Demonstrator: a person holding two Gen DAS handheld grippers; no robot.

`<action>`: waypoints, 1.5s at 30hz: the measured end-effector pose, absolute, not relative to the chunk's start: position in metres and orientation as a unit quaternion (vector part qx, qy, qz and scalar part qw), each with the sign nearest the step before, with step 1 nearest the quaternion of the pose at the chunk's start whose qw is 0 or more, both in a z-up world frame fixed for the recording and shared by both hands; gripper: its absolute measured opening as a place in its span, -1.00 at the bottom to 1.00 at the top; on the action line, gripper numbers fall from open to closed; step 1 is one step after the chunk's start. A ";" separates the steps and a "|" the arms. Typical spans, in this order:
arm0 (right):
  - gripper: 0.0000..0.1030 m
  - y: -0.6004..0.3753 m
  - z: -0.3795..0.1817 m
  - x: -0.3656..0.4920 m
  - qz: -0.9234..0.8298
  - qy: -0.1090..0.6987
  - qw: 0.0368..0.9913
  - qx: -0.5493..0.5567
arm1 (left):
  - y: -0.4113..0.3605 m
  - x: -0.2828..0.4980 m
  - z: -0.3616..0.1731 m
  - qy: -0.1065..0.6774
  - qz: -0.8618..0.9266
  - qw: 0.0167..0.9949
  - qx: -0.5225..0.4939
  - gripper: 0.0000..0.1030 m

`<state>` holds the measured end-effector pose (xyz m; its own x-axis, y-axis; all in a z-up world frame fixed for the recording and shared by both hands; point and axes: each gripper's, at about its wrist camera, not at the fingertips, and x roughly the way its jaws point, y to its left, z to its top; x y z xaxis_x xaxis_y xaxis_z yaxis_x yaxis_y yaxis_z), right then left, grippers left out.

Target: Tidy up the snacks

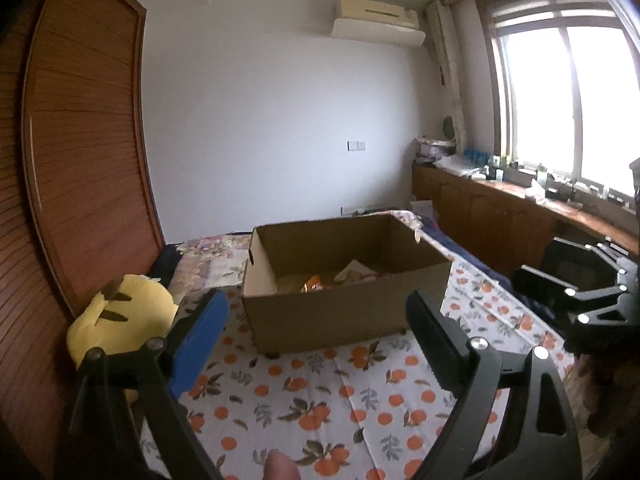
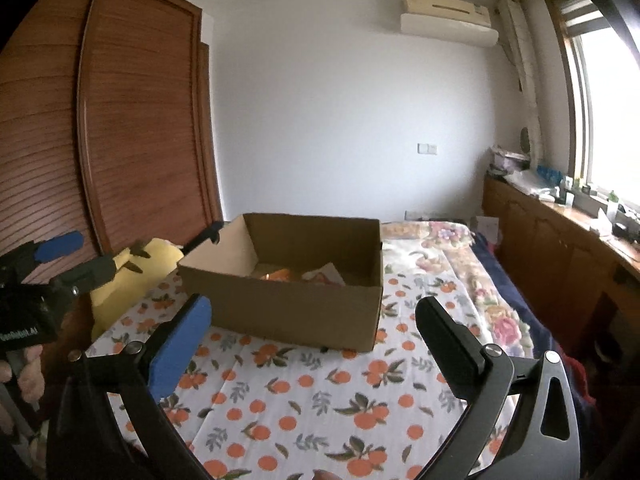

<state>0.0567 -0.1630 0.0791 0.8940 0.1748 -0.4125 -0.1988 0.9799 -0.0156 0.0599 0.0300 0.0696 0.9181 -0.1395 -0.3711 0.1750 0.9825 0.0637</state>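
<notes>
An open cardboard box [image 1: 280, 320] [image 2: 260, 300] stands on the bed's orange-print sheet [image 1: 320, 400]. Inside lie an orange snack packet [image 1: 312, 283] [image 2: 280, 274] and a white and red packet [image 1: 356, 272] [image 2: 326, 274]; the near wall hides the rest of the floor. My left gripper [image 1: 316, 304] hangs open just short of the box, nothing between its blue and black fingers. My right gripper [image 2: 314, 306] is open too, also short of the box and empty. Each gripper shows at the edge of the other's view: the right gripper [image 1: 544, 264] and the left gripper [image 2: 140, 240].
A yellow plush toy [image 1: 120, 320] [image 2: 132, 276] lies left of the box against the slatted wooden wardrobe [image 1: 80, 140]. A floral quilt [image 2: 460, 272] covers the bed's far right. A cluttered wooden counter [image 1: 520, 208] runs under the window. A person's fingertip [image 1: 280, 466] shows at the bottom edge.
</notes>
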 end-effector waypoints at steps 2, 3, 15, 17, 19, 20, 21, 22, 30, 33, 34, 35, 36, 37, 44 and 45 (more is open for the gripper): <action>1.00 -0.163 0.077 0.050 0.090 0.207 0.974 -0.028 | 0.029 0.056 0.064 0.189 -0.073 0.978 0.047 0.77; 1.00 -0.163 0.076 0.047 0.090 0.206 0.974 -0.028 | 0.029 0.054 0.061 0.192 -0.073 0.978 0.043 0.77; 1.00 -0.168 0.060 0.023 0.067 0.207 0.976 -0.022 | 0.032 0.040 0.020 0.210 -0.037 0.977 0.026 0.77; 1.00 -0.171 0.056 0.019 0.063 0.208 0.976 -0.020 | 0.033 0.040 0.014 0.216 -0.029 0.976 0.027 0.77; 1.00 -0.173 0.051 0.017 0.058 0.211 0.976 -0.020 | 0.034 0.039 0.009 0.216 -0.021 0.976 0.027 0.77; 1.00 -0.174 0.048 0.017 0.054 0.213 0.975 -0.019 | 0.034 0.039 0.008 0.215 -0.018 0.976 0.029 0.77; 1.00 -0.176 0.045 0.017 0.053 0.216 0.975 -0.018 | 0.033 0.037 0.007 0.213 -0.013 0.976 0.032 0.77; 1.00 -0.177 0.042 0.018 0.052 0.219 0.974 -0.017 | 0.032 0.036 0.005 0.211 -0.008 0.977 0.035 0.77; 1.00 -0.181 0.029 0.023 0.044 0.230 0.972 -0.011 | 0.029 0.032 -0.001 0.207 0.005 0.977 0.046 0.77; 1.00 -0.182 0.028 0.022 0.043 0.229 0.972 -0.009 | 0.030 0.032 -0.001 0.208 0.006 0.977 0.047 0.77; 1.00 -0.183 0.028 0.022 0.042 0.229 0.972 -0.009 | 0.030 0.031 -0.001 0.208 0.006 0.977 0.047 0.77; 1.00 -0.183 0.028 0.022 0.041 0.230 0.972 -0.008 | 0.030 0.031 -0.001 0.207 0.007 0.977 0.047 0.77; 1.00 -0.184 0.028 0.023 0.041 0.230 0.972 -0.008 | 0.030 0.031 -0.001 0.207 0.007 0.977 0.047 0.77; 1.00 -0.185 0.028 0.023 0.041 0.230 0.972 -0.007 | 0.030 0.031 -0.001 0.208 0.006 0.977 0.047 0.77; 1.00 -0.185 0.027 0.023 0.039 0.231 0.972 -0.008 | 0.029 0.029 -0.001 0.207 0.008 0.977 0.045 0.77; 1.00 -0.185 0.027 0.023 0.039 0.231 0.972 -0.009 | 0.028 0.028 -0.001 0.207 0.009 0.977 0.045 0.77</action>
<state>0.0232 -0.1854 0.0274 0.8901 0.0715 -0.4502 -0.0795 0.9968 0.0013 0.0284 0.0283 -0.0010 0.9144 0.0352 -0.4032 0.0019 0.9958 0.0914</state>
